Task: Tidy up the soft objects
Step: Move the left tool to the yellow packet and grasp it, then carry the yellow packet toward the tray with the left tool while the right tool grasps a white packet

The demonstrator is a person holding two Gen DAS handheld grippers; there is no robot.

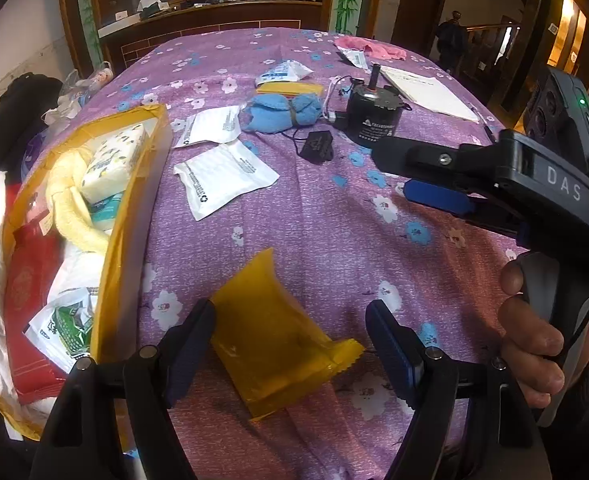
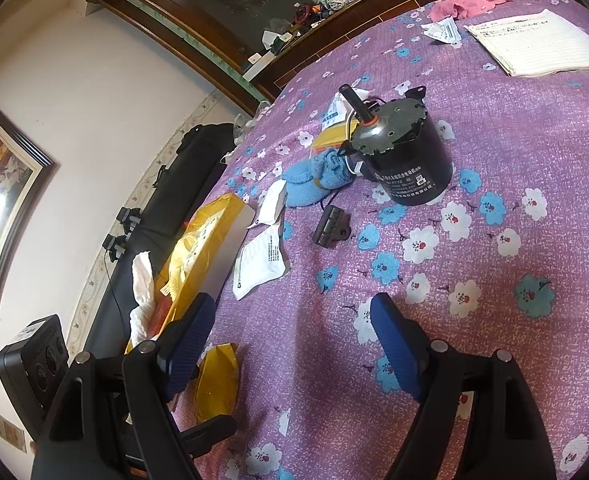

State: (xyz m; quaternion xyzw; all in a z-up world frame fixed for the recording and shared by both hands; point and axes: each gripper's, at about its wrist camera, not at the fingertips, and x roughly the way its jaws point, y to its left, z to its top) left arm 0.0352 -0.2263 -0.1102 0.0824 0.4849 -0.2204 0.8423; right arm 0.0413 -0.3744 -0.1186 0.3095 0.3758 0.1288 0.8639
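A flat yellow packet (image 1: pixel 270 332) lies on the purple flowered cloth (image 1: pixel 334 248), between the fingers of my open left gripper (image 1: pixel 292 346); its left edge is by the left pad, and no squeeze shows. The packet also shows in the right wrist view (image 2: pixel 218 384). My right gripper (image 2: pixel 290 320) hovers open over bare cloth, and it appears from the side (image 1: pixel 390 172) at the right, held by a hand (image 1: pixel 534 340). A yellow box (image 1: pixel 150 168) at the left holds a tissue pack, a yellow towel and red and white packets. A blue cloth bundle (image 1: pixel 282 114) lies farther back.
Two white sachets (image 1: pixel 222 180) lie beside the box. A black motor (image 1: pixel 374 120) with a shaft, a small black part (image 1: pixel 316 146), a notebook (image 1: pixel 426 92) and a pink cloth (image 1: pixel 374 48) sit toward the far side. A dark bag (image 2: pixel 174 208) flanks the table's left edge.
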